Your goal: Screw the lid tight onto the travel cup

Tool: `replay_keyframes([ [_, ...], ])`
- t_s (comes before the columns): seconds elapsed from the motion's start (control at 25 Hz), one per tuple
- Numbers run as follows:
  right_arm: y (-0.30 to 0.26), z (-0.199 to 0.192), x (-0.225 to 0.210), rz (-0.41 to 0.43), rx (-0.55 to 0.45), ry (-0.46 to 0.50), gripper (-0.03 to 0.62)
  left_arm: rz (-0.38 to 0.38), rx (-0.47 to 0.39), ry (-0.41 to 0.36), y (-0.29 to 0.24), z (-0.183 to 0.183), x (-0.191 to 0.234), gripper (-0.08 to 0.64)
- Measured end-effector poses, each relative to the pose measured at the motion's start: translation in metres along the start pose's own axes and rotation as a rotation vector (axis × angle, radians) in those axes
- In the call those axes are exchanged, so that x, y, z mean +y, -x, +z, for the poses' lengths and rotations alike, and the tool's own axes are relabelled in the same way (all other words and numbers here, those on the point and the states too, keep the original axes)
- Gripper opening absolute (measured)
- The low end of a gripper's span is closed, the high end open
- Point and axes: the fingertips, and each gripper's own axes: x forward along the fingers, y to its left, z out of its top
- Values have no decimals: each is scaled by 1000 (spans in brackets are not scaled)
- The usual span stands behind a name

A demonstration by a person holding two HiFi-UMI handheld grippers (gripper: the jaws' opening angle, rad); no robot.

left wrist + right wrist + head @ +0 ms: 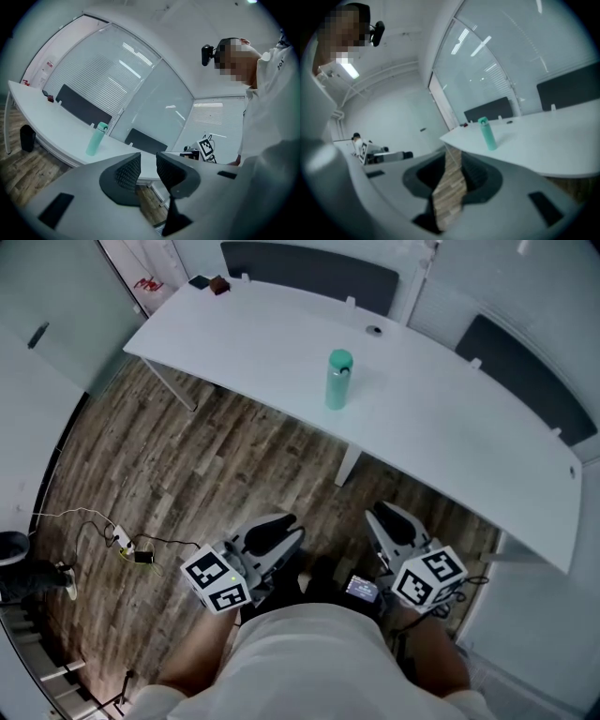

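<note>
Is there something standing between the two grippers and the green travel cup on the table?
Nothing visible does. The travel cup stands alone on the white table. Between it and the left gripper and the right gripper, both open and empty, lie only the wooden floor and the table's own surface.

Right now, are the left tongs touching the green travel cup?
Apart. The head view shows the travel cup standing on the white table, while the left tongs hang over the wooden floor, short of the table edge.
</note>
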Motion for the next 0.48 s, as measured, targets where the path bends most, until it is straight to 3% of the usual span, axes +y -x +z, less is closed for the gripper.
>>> replay_keyframes([
  [0.48,-56,28,-12,-92,-25,-16,109,-102,41,-9,-29,35,63,112],
])
